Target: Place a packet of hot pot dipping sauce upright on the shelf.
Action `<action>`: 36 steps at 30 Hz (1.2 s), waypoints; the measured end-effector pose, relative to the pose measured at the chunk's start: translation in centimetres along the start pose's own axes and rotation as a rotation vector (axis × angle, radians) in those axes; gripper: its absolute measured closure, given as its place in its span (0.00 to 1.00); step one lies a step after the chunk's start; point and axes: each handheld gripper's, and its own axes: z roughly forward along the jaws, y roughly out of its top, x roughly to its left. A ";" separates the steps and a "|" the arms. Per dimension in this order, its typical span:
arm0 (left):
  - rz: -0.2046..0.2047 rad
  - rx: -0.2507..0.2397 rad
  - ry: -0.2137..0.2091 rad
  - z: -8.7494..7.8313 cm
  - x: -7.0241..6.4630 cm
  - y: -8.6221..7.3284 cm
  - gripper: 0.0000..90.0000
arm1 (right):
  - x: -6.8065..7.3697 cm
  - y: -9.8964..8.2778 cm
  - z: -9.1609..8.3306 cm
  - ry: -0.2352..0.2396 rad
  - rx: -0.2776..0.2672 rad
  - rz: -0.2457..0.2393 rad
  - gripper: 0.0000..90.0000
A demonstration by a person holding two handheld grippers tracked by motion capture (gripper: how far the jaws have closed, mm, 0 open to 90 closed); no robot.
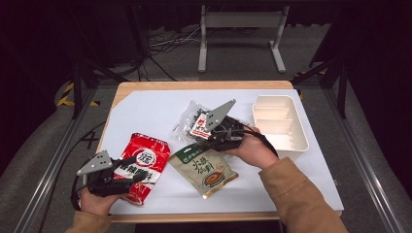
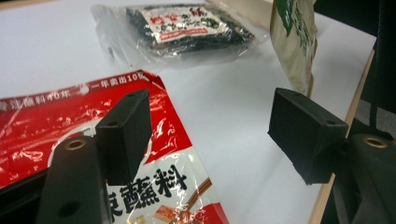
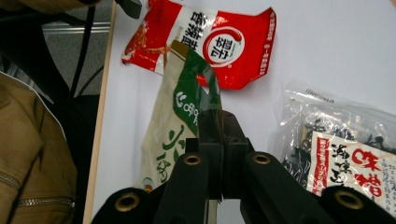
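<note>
- My right gripper (image 3: 215, 122) has its jaws pressed together on the top edge of the green-and-beige sauce packet (image 1: 204, 171), pinching it by the green corner; in the right gripper view the packet hangs away from the jaws, so most of it dangles free over the table.
- In the high view that packet sits near the front middle of the white mat (image 1: 145, 104), between the red sauce packet (image 1: 142, 167) and my right hand (image 1: 252, 148).
- My left gripper (image 2: 219, 135) has its jaws spread, with nothing between the pads; one pad hovers over the edge of the red sauce packet, the other over bare mat.
- The white divided tray (image 1: 281, 127) stands at the right of the mat, just beyond my right hand; I judge it the likely home for the packets.
- To do this lift well, I judge I should keep the pinch firm and raise the packet until its bottom edge clears the mat before swinging it.
- The clear bag of dark dried food (image 1: 193, 120) lies right beside my right gripper, so I should carry the packet over it, not drag through it.
- A thin film edge can slip; a slow, level carry suits it best.
</note>
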 end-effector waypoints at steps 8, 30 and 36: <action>-0.006 -0.023 0.002 -0.4 0.2 -0.1 0.34 | 0.6 0.9 -2.3 -0.047 -0.101 0.000 1.00; -0.003 -0.067 0.118 0.0 1.1 -1.1 0.21 | -0.1 2.0 -6.8 -0.185 -0.312 0.035 1.00; 0.028 -0.065 0.125 0.0 0.9 -1.0 0.20 | -1.0 2.2 -8.2 -0.203 -0.324 0.041 1.00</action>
